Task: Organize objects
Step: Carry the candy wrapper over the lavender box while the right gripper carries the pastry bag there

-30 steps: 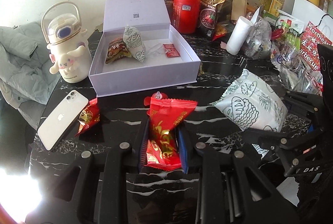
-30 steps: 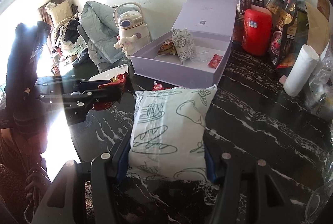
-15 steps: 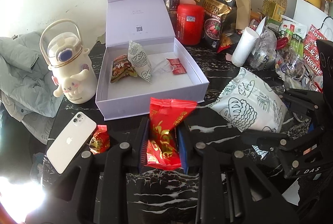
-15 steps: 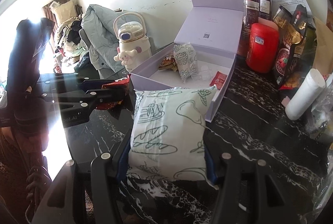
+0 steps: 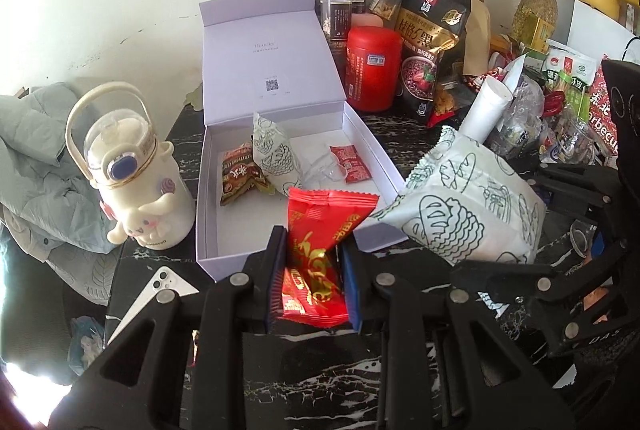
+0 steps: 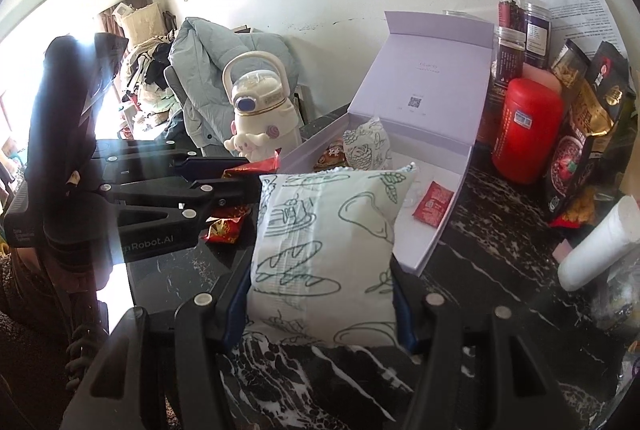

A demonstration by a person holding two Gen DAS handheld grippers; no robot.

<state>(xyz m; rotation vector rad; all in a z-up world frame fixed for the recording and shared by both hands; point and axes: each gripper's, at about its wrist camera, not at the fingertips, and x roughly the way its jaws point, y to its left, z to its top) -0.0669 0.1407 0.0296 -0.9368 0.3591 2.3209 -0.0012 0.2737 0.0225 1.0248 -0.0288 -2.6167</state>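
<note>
The left gripper [image 5: 313, 280] is clamping a red packet [image 5: 320, 250] and the right gripper [image 6: 322, 300] is pinching a puffy white bag [image 6: 324, 246], both nearing the lilac box [image 5: 208, 198], risking a collision at its rim.

Left hand-held gripper [image 5: 314, 270] clamped, right hand-held gripper [image 6: 322, 286] clamped wider, both seemingly tilted downward.

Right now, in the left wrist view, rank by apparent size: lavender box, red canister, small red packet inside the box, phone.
1. Lavender box
2. Red canister
3. Small red packet
Phone: mostly hidden behind the left gripper, so unranked.
</note>
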